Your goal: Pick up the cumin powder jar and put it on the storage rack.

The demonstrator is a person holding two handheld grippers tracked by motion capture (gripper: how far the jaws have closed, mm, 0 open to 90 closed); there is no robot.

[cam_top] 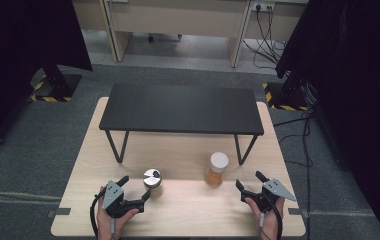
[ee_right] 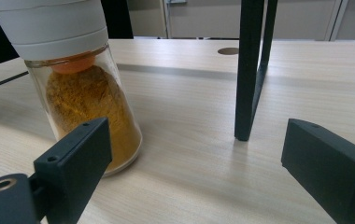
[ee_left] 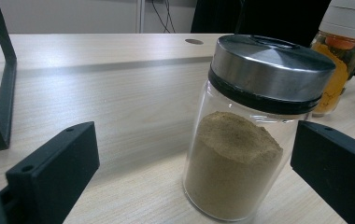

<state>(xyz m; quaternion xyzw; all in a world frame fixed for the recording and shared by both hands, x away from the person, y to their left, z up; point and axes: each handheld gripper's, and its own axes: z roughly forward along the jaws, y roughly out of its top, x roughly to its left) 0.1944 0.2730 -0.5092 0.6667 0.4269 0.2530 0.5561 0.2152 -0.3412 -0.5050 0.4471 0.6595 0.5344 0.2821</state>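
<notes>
A glass jar of brown powder with a metal lid stands upright on the wooden table. My left gripper is open around it, the jar nearer the right jaw, neither pad touching. A glass jar of orange powder with a white lid stands to the right of the first. My right gripper is open just right of that jar, which sits beyond its left jaw, with nothing between the pads.
A low black shelf on thin metal legs spans the back half of the table. One leg stands just ahead of the right gripper, another left of the left gripper. Black curtains flank the table.
</notes>
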